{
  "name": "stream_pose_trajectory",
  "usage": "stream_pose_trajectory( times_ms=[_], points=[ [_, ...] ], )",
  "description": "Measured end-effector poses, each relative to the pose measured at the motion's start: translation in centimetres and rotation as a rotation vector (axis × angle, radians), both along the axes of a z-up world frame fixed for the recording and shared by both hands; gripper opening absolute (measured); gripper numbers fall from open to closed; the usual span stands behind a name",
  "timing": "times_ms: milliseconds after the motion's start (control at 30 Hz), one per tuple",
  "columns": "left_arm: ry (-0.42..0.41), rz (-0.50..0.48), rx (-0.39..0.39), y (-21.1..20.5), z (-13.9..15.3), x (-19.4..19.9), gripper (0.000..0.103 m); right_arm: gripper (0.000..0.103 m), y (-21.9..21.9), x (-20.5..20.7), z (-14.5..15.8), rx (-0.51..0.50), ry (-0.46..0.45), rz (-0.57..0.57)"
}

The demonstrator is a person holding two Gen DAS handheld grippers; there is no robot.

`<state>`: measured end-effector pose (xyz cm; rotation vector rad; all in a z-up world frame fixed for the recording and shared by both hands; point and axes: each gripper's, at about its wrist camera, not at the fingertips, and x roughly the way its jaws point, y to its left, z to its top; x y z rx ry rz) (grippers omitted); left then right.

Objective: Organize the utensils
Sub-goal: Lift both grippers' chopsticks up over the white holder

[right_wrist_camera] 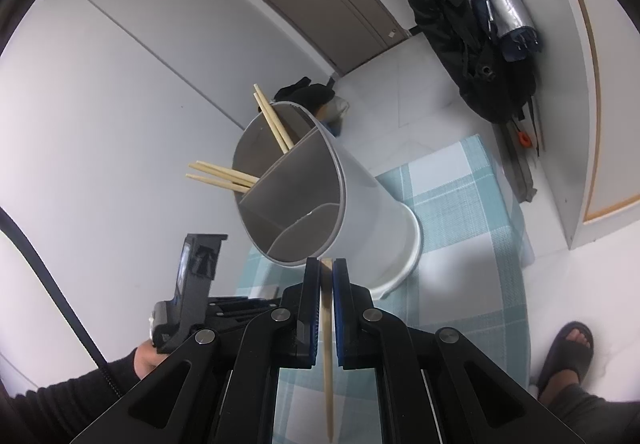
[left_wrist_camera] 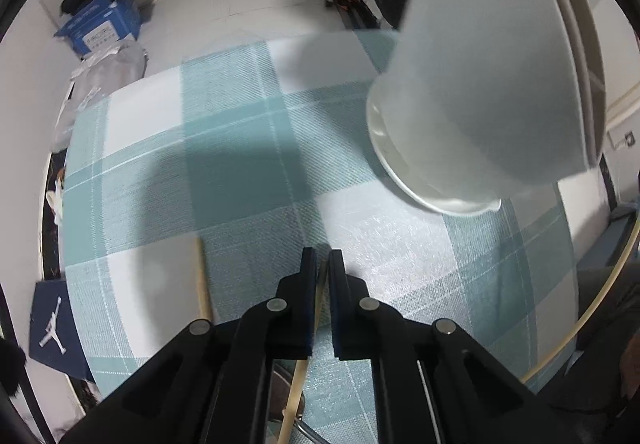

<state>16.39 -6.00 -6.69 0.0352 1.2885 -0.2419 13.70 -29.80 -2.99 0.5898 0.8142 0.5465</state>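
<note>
A white utensil holder point(right_wrist_camera: 352, 212) with grey dividers stands on the checked tablecloth point(right_wrist_camera: 460, 204). Several wooden chopsticks point(right_wrist_camera: 276, 124) stick out of its far compartments. My right gripper point(right_wrist_camera: 326, 264) is shut on one wooden chopstick point(right_wrist_camera: 328, 344), just in front of the holder's near rim. In the left wrist view the holder point(left_wrist_camera: 480, 84) towers at upper right. My left gripper point(left_wrist_camera: 322, 256) is shut on a thin chopstick point(left_wrist_camera: 298, 384), low over the cloth. Another chopstick point(left_wrist_camera: 203, 284) lies on the cloth to its left.
The left gripper's body point(right_wrist_camera: 192, 284) and the hand holding it sit left of the holder. A blue box point(left_wrist_camera: 100, 26) and bags lie on the floor beyond the table. Coats point(right_wrist_camera: 460, 24) hang on the wall. A sandalled foot point(right_wrist_camera: 568, 352) stands at lower right.
</note>
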Motion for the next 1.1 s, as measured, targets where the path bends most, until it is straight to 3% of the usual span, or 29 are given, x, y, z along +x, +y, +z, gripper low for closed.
stream_pose_trajectory(
  times_ms=[500, 1100],
  points=[
    [-0.155, 0.187, -0.135, 2.0, 4.8, -1.3, 0.001, 0.006, 0.9, -0.8, 1.0, -0.025, -0.044, 0.007],
    [-0.421, 0.201, -0.213, 3.3, 9.8, -5.9, 0.001, 0.005, 3.4, -3.4, 3.3, -0.127, -0.169, 0.011]
  ],
)
